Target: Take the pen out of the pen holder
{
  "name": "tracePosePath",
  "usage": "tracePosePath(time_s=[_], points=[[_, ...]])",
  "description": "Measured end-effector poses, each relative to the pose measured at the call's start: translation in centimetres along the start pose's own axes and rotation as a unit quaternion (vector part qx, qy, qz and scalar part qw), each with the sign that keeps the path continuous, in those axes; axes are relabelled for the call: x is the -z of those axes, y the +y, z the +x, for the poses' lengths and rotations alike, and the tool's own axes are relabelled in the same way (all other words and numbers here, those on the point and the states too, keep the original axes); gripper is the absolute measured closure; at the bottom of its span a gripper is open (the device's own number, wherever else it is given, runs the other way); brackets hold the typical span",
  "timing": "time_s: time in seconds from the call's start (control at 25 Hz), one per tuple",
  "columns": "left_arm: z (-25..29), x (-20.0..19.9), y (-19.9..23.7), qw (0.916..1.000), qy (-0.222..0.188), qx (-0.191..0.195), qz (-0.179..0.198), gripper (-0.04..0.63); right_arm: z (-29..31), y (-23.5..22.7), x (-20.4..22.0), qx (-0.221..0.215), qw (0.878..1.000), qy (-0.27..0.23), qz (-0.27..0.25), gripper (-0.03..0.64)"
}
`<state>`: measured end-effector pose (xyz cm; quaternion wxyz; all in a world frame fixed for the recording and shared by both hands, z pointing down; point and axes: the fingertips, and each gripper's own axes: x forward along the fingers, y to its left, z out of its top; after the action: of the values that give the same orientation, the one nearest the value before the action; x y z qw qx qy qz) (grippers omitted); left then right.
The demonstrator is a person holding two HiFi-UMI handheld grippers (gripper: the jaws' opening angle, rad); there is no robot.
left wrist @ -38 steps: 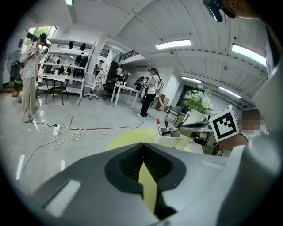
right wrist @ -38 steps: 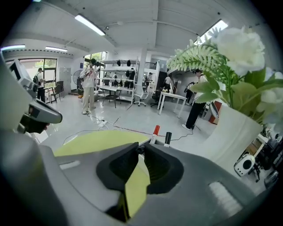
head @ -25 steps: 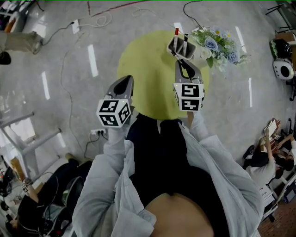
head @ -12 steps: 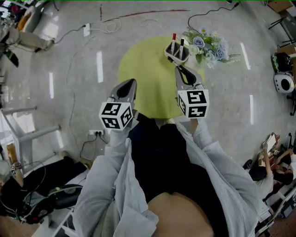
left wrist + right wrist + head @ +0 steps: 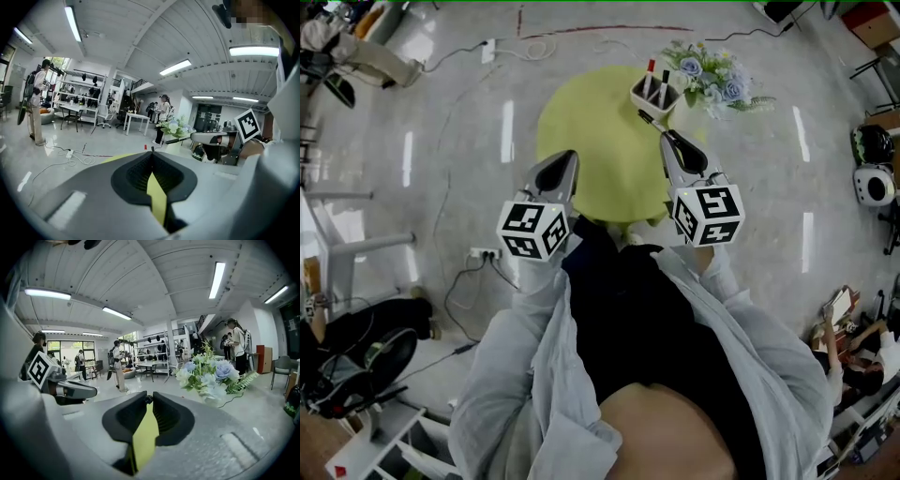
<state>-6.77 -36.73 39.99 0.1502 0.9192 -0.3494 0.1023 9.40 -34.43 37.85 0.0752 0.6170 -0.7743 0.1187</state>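
Observation:
A white pen holder (image 5: pixel 654 97) stands at the far side of the round yellow table (image 5: pixel 600 141), with a red-capped pen (image 5: pixel 650 71) and a black pen (image 5: pixel 664 81) upright in it. My right gripper (image 5: pixel 667 137) is shut on another black pen (image 5: pixel 645 116), which sticks out crosswise from its tips just short of the holder. The left gripper view shows that pen (image 5: pixel 177 139) level at the right gripper's tip (image 5: pixel 193 137). My left gripper (image 5: pixel 569 156) hovers over the table's near left part, shut with nothing in it.
A bunch of blue and white flowers (image 5: pixel 714 80) lies right of the holder. Cables and a power strip (image 5: pixel 488 49) run over the grey floor at the far left. People sit at the right edge (image 5: pixel 853 356) and stand in the room (image 5: pixel 35 101).
Both grippers have drawn back from the holder toward me and risen. The right one has carried a black pen away from the holder.

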Motion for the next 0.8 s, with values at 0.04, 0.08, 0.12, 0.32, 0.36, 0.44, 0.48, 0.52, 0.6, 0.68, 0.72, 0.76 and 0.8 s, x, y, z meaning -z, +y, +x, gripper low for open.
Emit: tracePosePath(time_s=[0.04,0.08,0.12,0.32,0.36,0.44,0.48,0.52,0.6,0.68,0.72,0.76,0.8], points=[[-0.3,0.1,-0.4,1.0,-0.004,-0.001,0.0,0.577,-0.4,0.0,0.2,-0.004,1.0,-0.001,0.003,0.572],[-0.5,0.3,-0.8,1.0,-0.008,-0.002,-0.001,0.577,-0.8,0.1,0.4,-0.008,1.0,-0.002,0.006,0.572],[-0.8,0.4,-1.1,0.9999,-0.011,-0.003,-0.002,0.577,-1.2,0.1,0.7,-0.012,1.0,-0.003,0.008,0.572],[-1.9,1.2,-2.6,0.9997,-0.021,-0.014,-0.005,0.577,-2.8,0.4,1.8,-0.026,1.0,0.001,0.0,0.572],[-2.0,1.3,-2.9,0.9997,-0.021,-0.015,-0.005,0.577,-3.0,0.4,1.9,-0.027,1.0,0.002,-0.001,0.572],[-2.2,1.7,-3.4,0.9997,-0.021,-0.015,-0.006,0.577,-3.4,0.4,2.3,-0.029,1.0,0.005,-0.003,0.572],[-2.2,1.8,-3.6,0.9996,-0.021,-0.016,-0.006,0.577,-3.5,0.4,2.4,-0.03,1.0,0.005,-0.005,0.572],[-2.3,1.9,-3.7,0.9996,-0.021,-0.016,-0.007,0.577,-3.7,0.4,2.5,-0.031,0.999,0.006,-0.005,0.572],[-2.3,2.1,-4.1,0.9996,-0.021,-0.018,-0.008,0.577,-4.1,0.4,2.6,-0.032,0.999,0.007,-0.006,0.572],[-2.3,2.3,-4.6,0.9996,-0.02,-0.016,-0.008,0.577,-4.6,0.2,2.8,-0.031,0.999,0.007,-0.006,0.572],[-2.3,2.3,-4.8,0.9997,-0.019,-0.015,-0.006,0.577,-4.8,0.1,2.9,-0.029,1.0,0.007,-0.006,0.572],[-2.3,2.4,-4.9,0.9997,-0.018,-0.014,-0.004,0.577,-5.0,0.1,2.9,-0.028,1.0,0.007,-0.005,0.572],[-2.3,2.4,-5.1,0.9998,-0.017,-0.014,-0.002,0.577,-5.1,0.0,3.0,-0.027,1.0,0.006,-0.005,0.572]])
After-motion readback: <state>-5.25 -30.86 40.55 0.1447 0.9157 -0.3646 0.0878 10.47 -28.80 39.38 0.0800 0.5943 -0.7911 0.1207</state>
